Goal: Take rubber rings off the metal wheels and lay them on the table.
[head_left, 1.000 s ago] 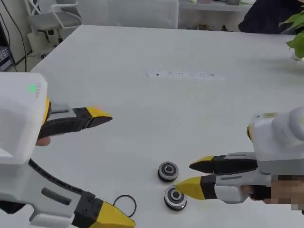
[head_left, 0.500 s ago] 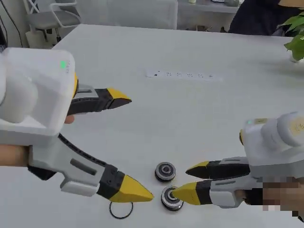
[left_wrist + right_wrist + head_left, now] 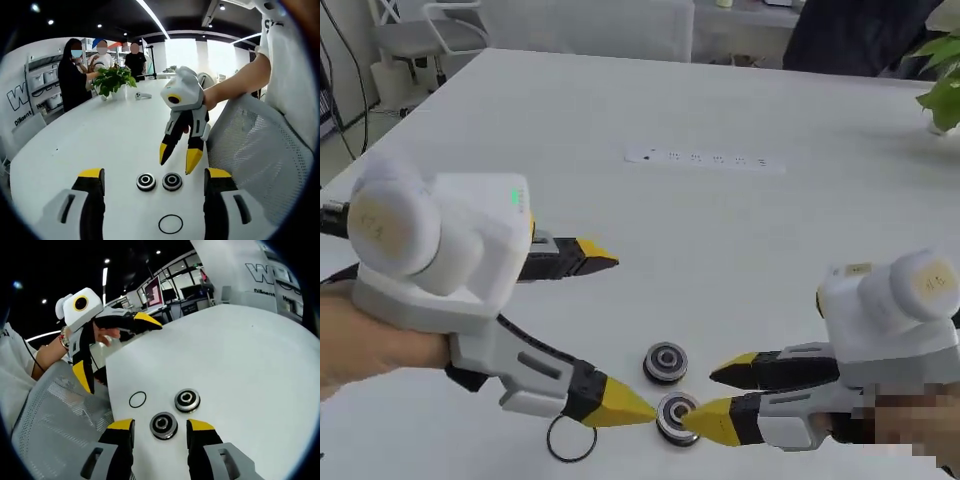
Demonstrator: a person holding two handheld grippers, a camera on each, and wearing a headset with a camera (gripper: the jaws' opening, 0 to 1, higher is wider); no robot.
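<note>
Two metal wheels lie side by side near the table's front edge, the farther wheel (image 3: 665, 362) (image 3: 146, 182) (image 3: 187, 400) and the nearer wheel (image 3: 675, 414) (image 3: 172, 181) (image 3: 163, 425), both with dark rims. A loose black rubber ring (image 3: 570, 440) (image 3: 170, 224) (image 3: 137, 399) lies flat on the table to their left. My right gripper (image 3: 702, 398) (image 3: 161, 425) (image 3: 177, 161) is open, its jaws on either side of the nearer wheel without pressing it. My left gripper (image 3: 627, 335) (image 3: 155, 174) (image 3: 120, 354) is wide open, its lower tip almost at the nearer wheel, above the ring.
A white power strip (image 3: 705, 158) is set into the table's middle. A green plant (image 3: 942, 70) stands at the far right. A mesh chair (image 3: 250, 150) is at the table's near edge. People stand beyond the far end (image 3: 75, 70).
My left gripper has swung right and toward the wheels, its lower tip now close to the nearer wheel. The right gripper has hardly moved. Wheels and ring lie where they were.
</note>
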